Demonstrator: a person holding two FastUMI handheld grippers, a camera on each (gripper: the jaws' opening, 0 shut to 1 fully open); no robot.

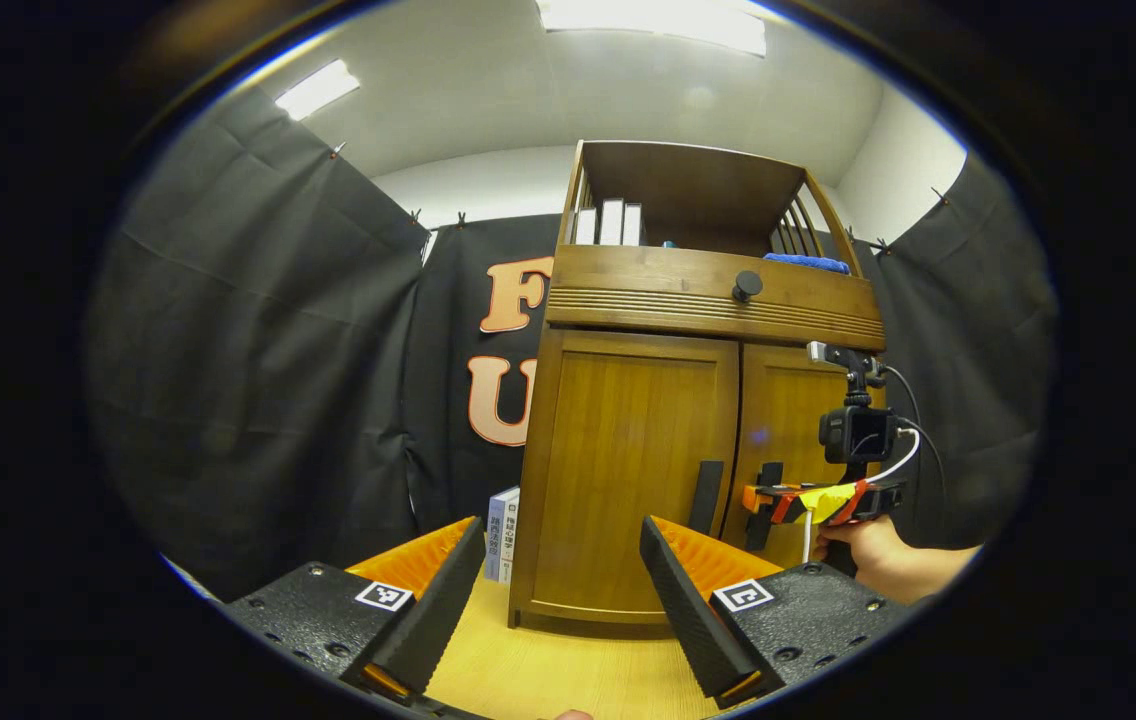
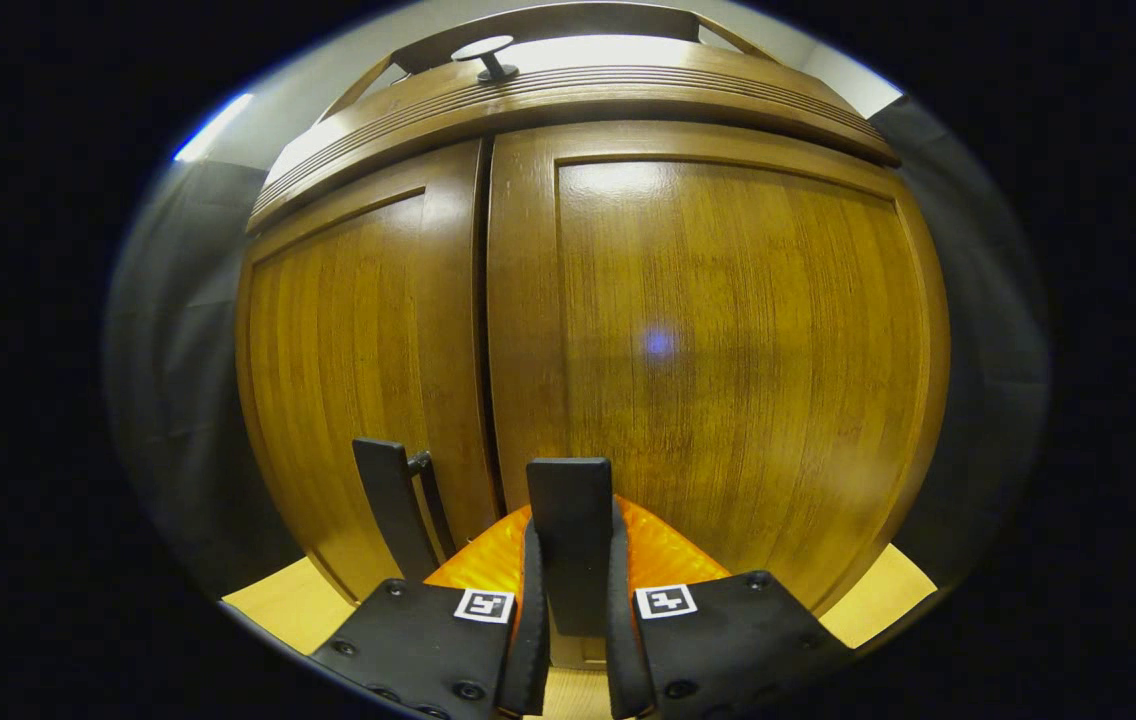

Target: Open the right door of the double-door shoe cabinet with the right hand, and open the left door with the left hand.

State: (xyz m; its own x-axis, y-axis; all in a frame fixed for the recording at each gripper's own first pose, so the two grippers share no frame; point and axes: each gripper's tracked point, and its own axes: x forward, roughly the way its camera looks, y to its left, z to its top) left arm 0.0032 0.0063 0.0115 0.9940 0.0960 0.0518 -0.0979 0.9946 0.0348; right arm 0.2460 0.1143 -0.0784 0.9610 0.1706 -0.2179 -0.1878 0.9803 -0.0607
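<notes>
Right gripper view looks straight at the shoe cabinet (image 2: 588, 300) from very close, and the right gripper (image 2: 573, 640) is clenched on the right door's handle (image 2: 570, 540), a flat black upright bar with one finger pressed to each of its sides. Both doors appear shut, their edges meeting along the centre seam, so the step in hand is the first one: the grip on the right door (image 2: 728, 360) is made, and the pull has not yet shown any gap. Next, I judge, the right hand must draw the handle back along an arc about the hinge at the outer edge, keeping the fingers square on the bar so it does not slip. Left gripper view shows the cabinet (image 1: 628, 460) standing on a pale wooden surface near the black cloth, with a knobbed drawer (image 1: 713, 295) above the doors. Its left gripper (image 1: 563, 600) hangs released, fingers wide apart, well short of the left door (image 1: 628, 460) and its black handle (image 1: 707, 497). The wood is glossy honey-brown with vertical grain, the panels framed.
</notes>
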